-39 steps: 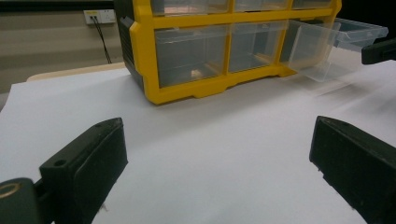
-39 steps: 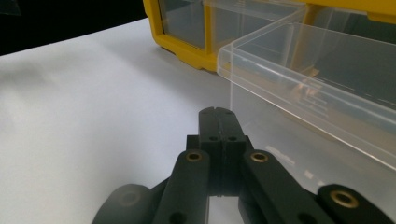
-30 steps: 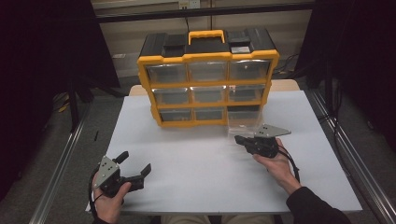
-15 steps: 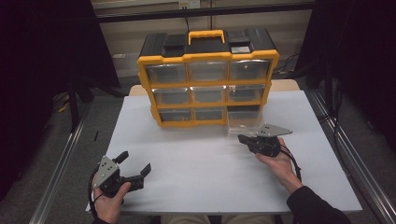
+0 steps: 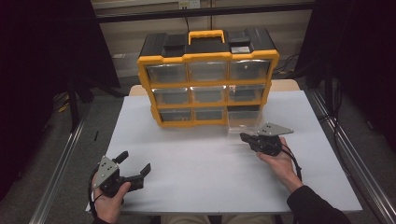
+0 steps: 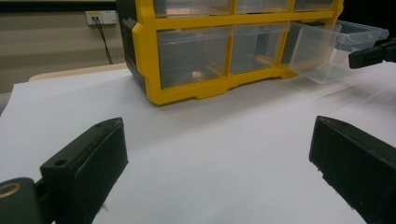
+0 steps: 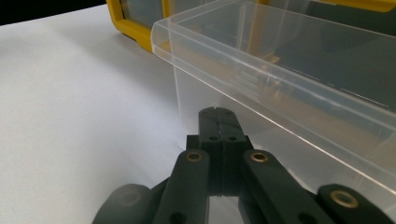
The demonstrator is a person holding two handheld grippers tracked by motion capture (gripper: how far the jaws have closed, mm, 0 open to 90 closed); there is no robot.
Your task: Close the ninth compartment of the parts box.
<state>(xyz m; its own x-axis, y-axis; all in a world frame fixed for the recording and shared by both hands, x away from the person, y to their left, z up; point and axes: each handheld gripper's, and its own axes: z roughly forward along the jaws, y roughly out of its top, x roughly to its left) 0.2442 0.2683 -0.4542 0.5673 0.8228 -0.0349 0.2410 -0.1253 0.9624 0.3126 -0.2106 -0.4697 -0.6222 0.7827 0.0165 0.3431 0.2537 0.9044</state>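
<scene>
Barely anything has shifted: the right gripper (image 5: 246, 138) edged slightly closer to the clear drawer (image 7: 299, 93), which sticks out of the bottom-right slot of the yellow organizer (image 5: 208, 79). Its jaws are pressed together (nothing between them), tips against the drawer's front. The left gripper (image 5: 136, 164) rests wide apart on the white table (image 5: 196, 163).

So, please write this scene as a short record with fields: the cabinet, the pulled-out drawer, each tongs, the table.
cabinet: yellow and black drawer cabinet, upright at the far side of the table
drawer: clear drawer, pulled partly out at bottom right; looks empty
right tongs: right tongs shut, tips at the drawer's front wall; contact unclear
left tongs: left tongs open, holding nothing, apart from the cabinet
table: white table
</scene>
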